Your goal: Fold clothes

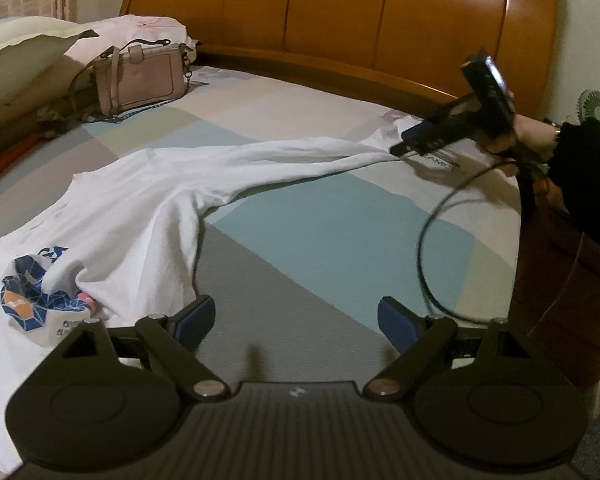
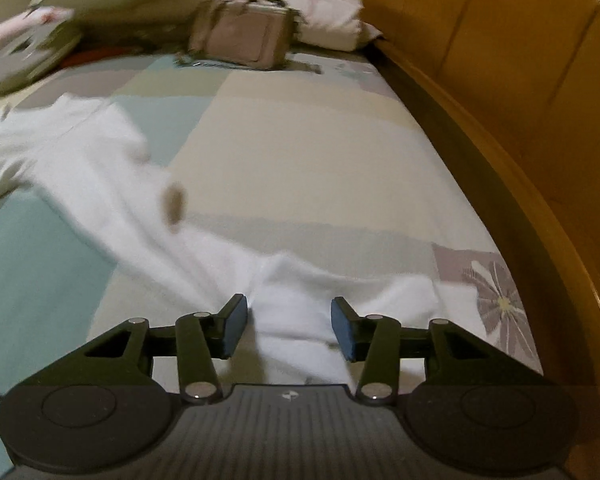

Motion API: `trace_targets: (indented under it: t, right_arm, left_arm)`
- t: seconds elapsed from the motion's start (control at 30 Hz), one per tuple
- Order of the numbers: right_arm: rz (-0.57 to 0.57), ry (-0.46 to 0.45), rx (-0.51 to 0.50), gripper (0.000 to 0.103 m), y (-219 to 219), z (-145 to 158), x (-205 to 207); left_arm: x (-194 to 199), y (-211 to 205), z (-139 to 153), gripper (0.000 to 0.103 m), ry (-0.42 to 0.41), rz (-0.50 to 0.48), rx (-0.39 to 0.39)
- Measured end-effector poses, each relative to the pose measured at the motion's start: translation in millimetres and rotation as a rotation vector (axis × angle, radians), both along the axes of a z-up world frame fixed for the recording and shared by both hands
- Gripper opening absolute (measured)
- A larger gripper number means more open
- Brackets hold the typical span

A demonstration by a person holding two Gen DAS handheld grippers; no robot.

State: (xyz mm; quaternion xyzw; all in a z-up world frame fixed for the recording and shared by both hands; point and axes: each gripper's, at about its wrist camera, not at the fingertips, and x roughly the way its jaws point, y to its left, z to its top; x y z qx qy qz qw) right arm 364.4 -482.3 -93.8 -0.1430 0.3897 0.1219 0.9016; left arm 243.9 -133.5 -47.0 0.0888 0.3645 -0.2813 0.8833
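The white shirt (image 1: 148, 208) is spread on the bed (image 1: 320, 232). The left hand-held gripper (image 1: 296, 320) is held wide open, empty. The right hand-held gripper (image 2: 289, 326), half open, is set around cloth at 6 o'clock, probably so a fold can be started.

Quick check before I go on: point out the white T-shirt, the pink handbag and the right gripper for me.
white T-shirt (image 1: 148, 200): left wrist view, middle of the spread cloth.
pink handbag (image 1: 144, 80): left wrist view, front panel.
right gripper (image 2: 288, 326): right wrist view, midway between its fingertips, white cloth lying between them.
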Motion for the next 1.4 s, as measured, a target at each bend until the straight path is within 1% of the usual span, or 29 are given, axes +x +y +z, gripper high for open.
trace_targets:
  t: [0.03,0.17,0.27,0.3,0.4,0.5,0.53,0.57,0.6,0.63,0.7,0.83,0.9,0.93,0.97,1.0,1.03,1.1,1.17,1.23,1.3,1.37,1.4]
  right_arm:
    - [0.016,-0.005,-0.014,0.055,2.0,3.4,-3.2]
    - [0.06,-0.056,-0.039,0.055,3.5,20.4,0.5]
    - [0.054,-0.089,0.026,0.055,-8.0,31.6,27.4]
    - [0.063,-0.076,0.039,0.055,-10.4,29.2,37.7]
    - [0.106,-0.002,0.061,0.055,-12.7,14.4,65.0]
    - [0.153,0.052,0.041,0.051,-15.0,-1.2,66.5]
    - [0.162,0.059,0.049,0.046,-17.4,-3.5,63.9]
    - [0.165,0.058,0.072,0.032,-21.0,-3.3,59.9]
    - [0.167,0.051,0.08,0.024,-22.6,-3.2,56.2]
    - [0.167,0.039,0.075,0.009,-22.4,-3.4,52.8]
    - [0.163,0.012,0.06,0.006,-21.3,-3.2,47.4]
    - [0.05,-0.084,0.087,0.005,-31.1,9.3,59.3]
    - [-0.048,-0.139,0.121,0.005,-40.3,15.3,69.9]
    - [-0.102,-0.155,0.141,0.005,-44.0,16.6,77.0]
    - [-0.158,-0.164,0.139,0.005,-46.1,16.5,83.6]
    - [-0.215,-0.168,0.117,0.008,-46.8,15.3,89.8]
    - [-0.243,-0.169,0.115,0.011,-46.7,15.0,92.9]
    - [-0.251,-0.167,0.143,0.014,-45.3,15.7,93.8]
    - [-0.222,-0.178,0.162,0.016,-38.4,20.0,90.6]
    - [-0.154,-0.164,0.184,0.016,-20.1,24.8,93.1]
    - [-0.076,-0.14,0.209,0.019,1.1,29.5,97.6]
    - [0.002,-0.117,0.234,0.028,22.4,34.1,102.1]
    - [0.047,-0.105,0.246,0.03,35.7,35.4,106.6]
  left_arm:
    - [0.0,-1.9,-0.2,0.088,0.0,0.0,0.003]
    - [-3.5,-10.4,2.5,0.088,-0.01,-0.011,0.003]
    - [-7.3,-16.6,4.4,0.088,-0.015,-0.024,0.006]
    - [-7.9,-18.6,4.5,0.088,-0.015,-0.024,0.011]
    - [-9.0,-21.7,4.9,0.088,-0.012,-0.025,0.018]
    - [-8.9,-23.0,3.8,0.088,-0.008,-0.032,0.024]
    - [-7.9,-23.8,2.2,0.088,-0.005,-0.031,0.027]
    - [-6.9,-24.7,0.7,0.088,-0.002,-0.029,0.031]
    - [-5.7,-26.2,-0.8,0.088,0.001,-0.03,0.032]
    - [-4.4,-27.7,-2.3,0.088,0.004,-0.03,0.033]
    - [-2.1,-30.8,-5.1,0.088,0.01,-0.031,0.035]
    - [-3.7,-34.3,-3.8,0.088,0.002,-0.032,0.029]
    - [-3.8,-33.9,-3.1,0.088,0.0,-0.026,0.034]
    - [-3.9,-33.8,-2.8,0.088,-0.001,-0.023,0.036]
    - [-4.4,-33.8,-2.3,0.088,-0.002,-0.019,0.038]
    - [-4.2,-33.5,-1.7,0.088,-0.002,-0.016,0.037]
    - [-4.7,-32.7,-1.3,0.088,-0.002,-0.016,0.035]
    - [-5.7,-31.1,-0.5,0.088,-0.004,-0.017,0.032]
    - [-5.7,-29.5,-0.3,0.088,-0.006,-0.017,0.031]
    - [-5.1,-28.3,-0.2,0.088,-0.011,-0.013,0.034]
    - [-4.6,-25.1,1.3,0.088,-0.019,-0.005,0.035]
    - [-2.9,-18.7,4.3,0.088,-0.029,0.016,0.035]
    - [-2.2,-13.8,6.3,0.088,-0.035,0.031,0.033]
